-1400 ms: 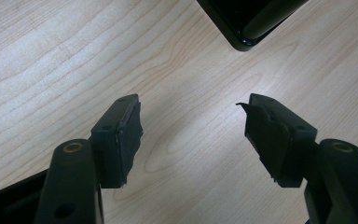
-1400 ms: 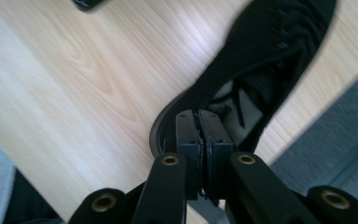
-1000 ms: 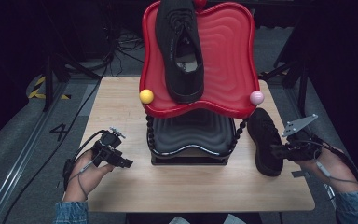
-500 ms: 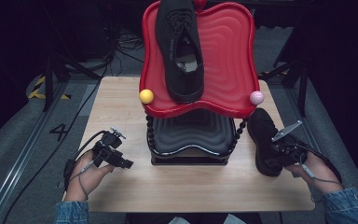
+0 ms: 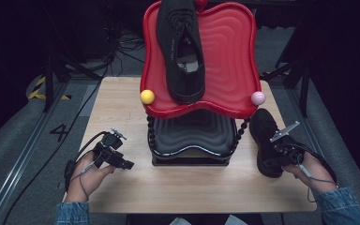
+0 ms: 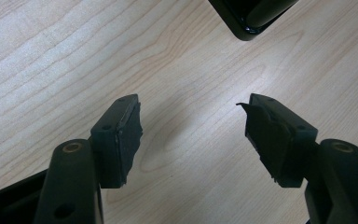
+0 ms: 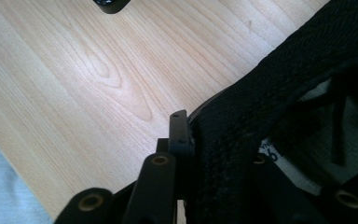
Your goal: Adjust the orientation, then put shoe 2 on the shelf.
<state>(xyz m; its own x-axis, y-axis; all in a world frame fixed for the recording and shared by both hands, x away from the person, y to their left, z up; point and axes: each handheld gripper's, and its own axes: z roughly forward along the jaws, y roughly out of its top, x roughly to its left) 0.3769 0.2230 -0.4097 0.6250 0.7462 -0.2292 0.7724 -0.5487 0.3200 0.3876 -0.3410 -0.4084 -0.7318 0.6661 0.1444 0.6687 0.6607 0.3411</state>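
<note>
Right gripper [image 5: 273, 161] lowered onto black shoe [image 5: 264, 140] at table's right edge; jaws just closing, now pinching shoe's side wall between them.

Along your left gripper [image 6: 193, 140] you see its two black jaws standing wide apart with nothing between them, over the pale wooden table [image 6: 74, 56], and a glossy black corner of the stand [image 6: 251, 16] at the top edge.

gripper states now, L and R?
Left gripper: open, empty, over the table.
Right gripper: jaws have just been closing, clamped on the side wall of the shoe.
</note>
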